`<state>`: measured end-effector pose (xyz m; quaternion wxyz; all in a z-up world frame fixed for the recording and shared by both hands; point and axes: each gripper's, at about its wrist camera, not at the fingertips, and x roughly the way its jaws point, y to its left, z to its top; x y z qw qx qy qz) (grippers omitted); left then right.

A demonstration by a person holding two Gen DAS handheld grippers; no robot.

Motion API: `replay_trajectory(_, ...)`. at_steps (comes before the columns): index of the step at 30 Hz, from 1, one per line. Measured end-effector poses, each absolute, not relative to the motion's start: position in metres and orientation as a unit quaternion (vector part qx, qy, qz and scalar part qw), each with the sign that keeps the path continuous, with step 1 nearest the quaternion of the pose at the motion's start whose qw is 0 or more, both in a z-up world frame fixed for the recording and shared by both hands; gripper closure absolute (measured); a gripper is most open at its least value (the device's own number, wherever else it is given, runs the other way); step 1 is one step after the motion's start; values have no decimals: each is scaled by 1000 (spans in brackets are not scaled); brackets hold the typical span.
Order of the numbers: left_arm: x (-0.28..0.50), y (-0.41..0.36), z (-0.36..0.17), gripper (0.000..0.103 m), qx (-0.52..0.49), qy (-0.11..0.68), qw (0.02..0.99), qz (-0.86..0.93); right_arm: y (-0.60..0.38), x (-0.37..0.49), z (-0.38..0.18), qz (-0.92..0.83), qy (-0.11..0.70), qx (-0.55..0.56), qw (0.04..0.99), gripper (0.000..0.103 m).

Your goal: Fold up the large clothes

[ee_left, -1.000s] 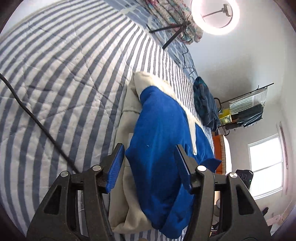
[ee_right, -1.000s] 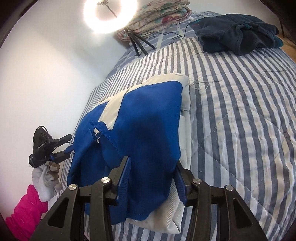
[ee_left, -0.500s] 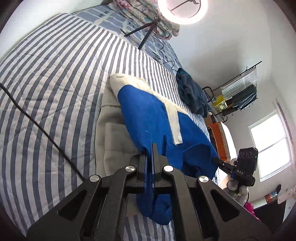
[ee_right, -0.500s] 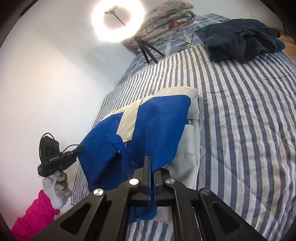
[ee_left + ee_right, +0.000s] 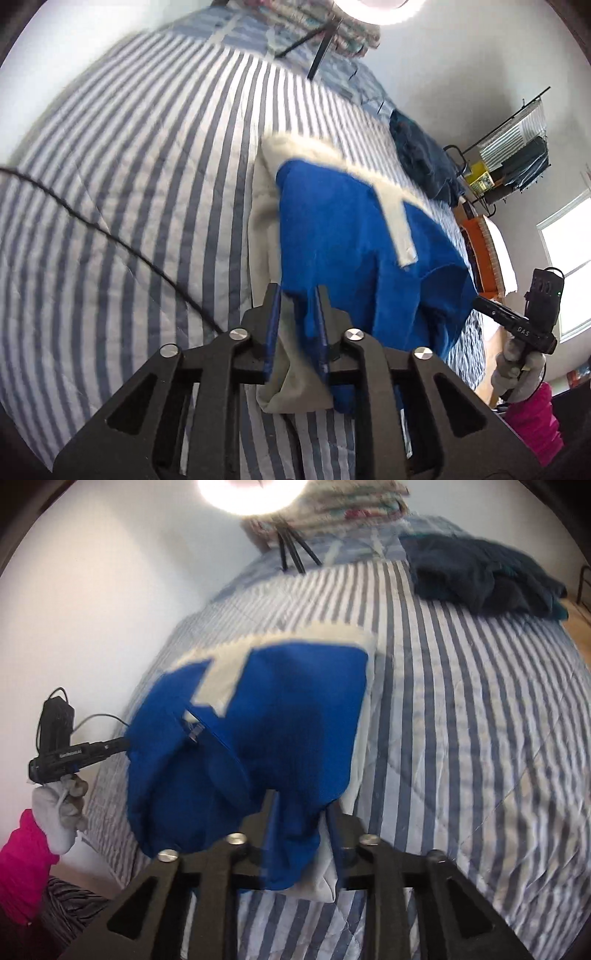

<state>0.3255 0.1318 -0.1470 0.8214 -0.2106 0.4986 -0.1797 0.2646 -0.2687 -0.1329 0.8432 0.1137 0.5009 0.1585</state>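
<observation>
A blue garment with cream trim (image 5: 340,229) lies on the striped bed, its near edge raised off the quilt. My left gripper (image 5: 297,291) has a bunch of blue and cream cloth filling the narrow gap between its pads, and its jaws are opening. In the right wrist view the same garment (image 5: 295,701) hangs from my right gripper (image 5: 301,801), whose jaws are also opening with blue cloth and a cream layer pressed between them. A gloved hand (image 5: 59,812) in a pink sleeve holds the other tool at the garment's left corner.
The striped quilt (image 5: 129,166) stretches away on all sides. A dark blue pile of clothes (image 5: 480,576) lies at the far right of the bed. A black cable (image 5: 110,236) crosses the quilt on the left. A tripod (image 5: 321,48), ring light and folded floral blankets (image 5: 332,513) stand at the head.
Both grippers closed on the garment's near edge, then rose with it, lifting the hem off the quilt. Their jaws now stand slightly wider than half a second ago.
</observation>
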Motion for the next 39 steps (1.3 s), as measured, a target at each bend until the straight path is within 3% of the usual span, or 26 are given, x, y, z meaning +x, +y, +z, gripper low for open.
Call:
replay_trajectory(8, 332, 113, -104, 87, -177, 439, 860, -189, -239, 280, -123, 167, 446, 72, 876, 73)
replay_trajectory(13, 338, 79, -118, 87, -131, 464, 853, -201, -224, 287, -136, 130, 522, -23, 842, 79)
replay_trajectory(20, 347, 73, -175, 87, -109, 526, 825, -173, -268, 276, -187, 100, 611, 30, 785, 84)
replay_trajectory(24, 343, 78, -181, 87, -96, 536, 819, -180, -277, 273, -142, 90, 553, 19, 828, 80)
replay_trajectory(29, 344, 82, -136, 87, -134, 492, 837, -197, -274, 283, -84, 132, 433, 54, 890, 76)
replay_trajectory(32, 356, 72, -120, 87, -135, 471, 849, -199, -263, 300, -87, 140, 404, 55, 902, 76)
replay_trajectory(39, 398, 39, -129, 83, -119, 472, 852, -192, -245, 347, -131, 144, 436, 38, 888, 76)
